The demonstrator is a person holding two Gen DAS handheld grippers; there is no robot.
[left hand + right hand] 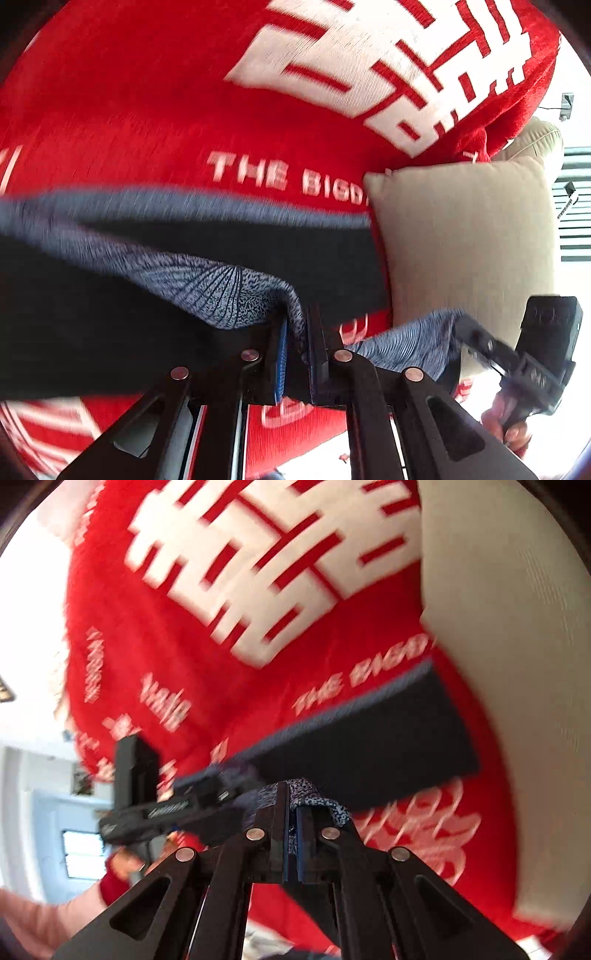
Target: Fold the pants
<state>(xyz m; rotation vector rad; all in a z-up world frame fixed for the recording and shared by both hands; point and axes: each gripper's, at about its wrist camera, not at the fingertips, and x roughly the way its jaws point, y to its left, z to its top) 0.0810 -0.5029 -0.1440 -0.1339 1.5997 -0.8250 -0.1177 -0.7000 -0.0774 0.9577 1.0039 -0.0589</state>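
The left hand-held gripper is clamping narrowly on a bunched edge of the dark navy pants with a speckled blue-grey knit lining, and the right hand-held gripper is pinching another bunch of the same edge. The pants are hanging stretched between the two, lifted over the red plush blanket with white lettering, near a beige square cushion. The fabric is looking soft, light and limp, sagging under its own weight. Gripping at the hem corners, well apart, is probably keeping the fold straight; thin bunches could slip.
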